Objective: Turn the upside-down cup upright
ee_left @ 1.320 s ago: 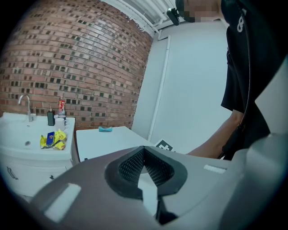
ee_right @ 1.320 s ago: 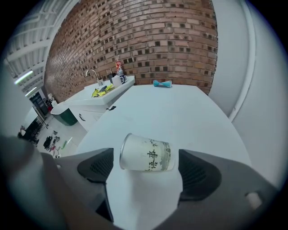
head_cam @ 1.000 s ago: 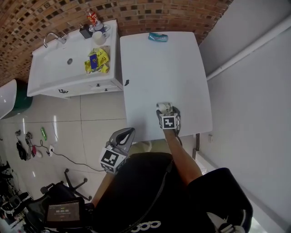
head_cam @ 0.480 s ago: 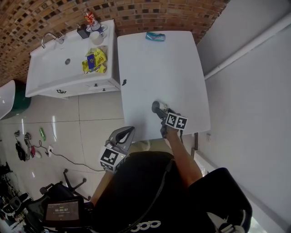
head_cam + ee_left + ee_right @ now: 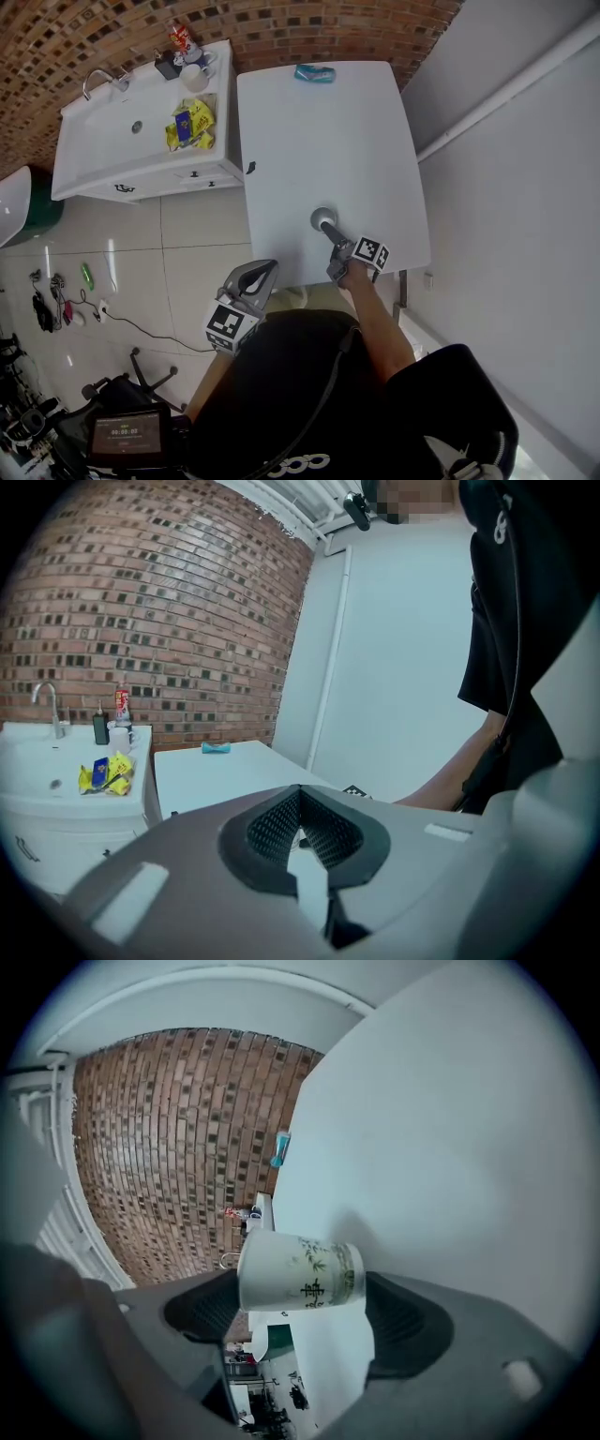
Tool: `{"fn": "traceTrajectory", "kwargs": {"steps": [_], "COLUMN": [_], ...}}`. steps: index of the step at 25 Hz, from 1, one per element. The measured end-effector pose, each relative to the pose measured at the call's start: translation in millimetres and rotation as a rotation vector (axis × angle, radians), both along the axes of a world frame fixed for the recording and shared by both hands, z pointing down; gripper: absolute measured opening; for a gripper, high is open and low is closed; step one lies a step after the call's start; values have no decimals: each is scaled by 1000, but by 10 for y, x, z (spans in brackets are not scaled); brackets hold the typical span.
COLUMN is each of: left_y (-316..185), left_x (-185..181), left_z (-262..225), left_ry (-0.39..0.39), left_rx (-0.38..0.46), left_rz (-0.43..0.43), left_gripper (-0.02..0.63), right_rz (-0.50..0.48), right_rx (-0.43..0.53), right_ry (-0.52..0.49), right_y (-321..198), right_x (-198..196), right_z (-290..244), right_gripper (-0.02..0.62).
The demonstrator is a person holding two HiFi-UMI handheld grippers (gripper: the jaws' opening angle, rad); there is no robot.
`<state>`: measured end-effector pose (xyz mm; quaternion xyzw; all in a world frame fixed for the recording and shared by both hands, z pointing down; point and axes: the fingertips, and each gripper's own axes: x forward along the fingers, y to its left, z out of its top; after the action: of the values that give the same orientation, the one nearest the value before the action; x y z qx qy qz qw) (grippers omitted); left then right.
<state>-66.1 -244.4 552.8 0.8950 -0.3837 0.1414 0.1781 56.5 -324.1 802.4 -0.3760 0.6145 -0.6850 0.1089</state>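
Clamping down on the cup [image 5: 298, 1283], the right gripper [image 5: 330, 231] is holding it over the near part of the table [image 5: 328, 141]. Its own view is giving what the head view is not: green leaf print on white, the narrow end facing the tabletop, the wide end facing away. From above the cup is showing only as a grey round. Neither view is telling whether it is touching the table. The left gripper [image 5: 251, 281] is hanging off the table's near edge by the person's body, jaws together on nothing
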Motion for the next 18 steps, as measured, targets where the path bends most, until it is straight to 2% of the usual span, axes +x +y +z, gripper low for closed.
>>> {"fn": "traceTrajectory", "kwargs": {"steps": [12,18], "left_y": [112,241], "left_x": [8,-93], "left_z": [-79,-153], "left_ry": [11,47], "left_rx": [26,59], "left_rz": [6,11], "left_gripper": [15,15], "right_rz": [-1,2], "right_rx": [8,74], "right_ry": [50,146], "right_y": [98,362], "right_x": [120,326], "right_z": [-47,-403], "right_gripper": [407,407]}}
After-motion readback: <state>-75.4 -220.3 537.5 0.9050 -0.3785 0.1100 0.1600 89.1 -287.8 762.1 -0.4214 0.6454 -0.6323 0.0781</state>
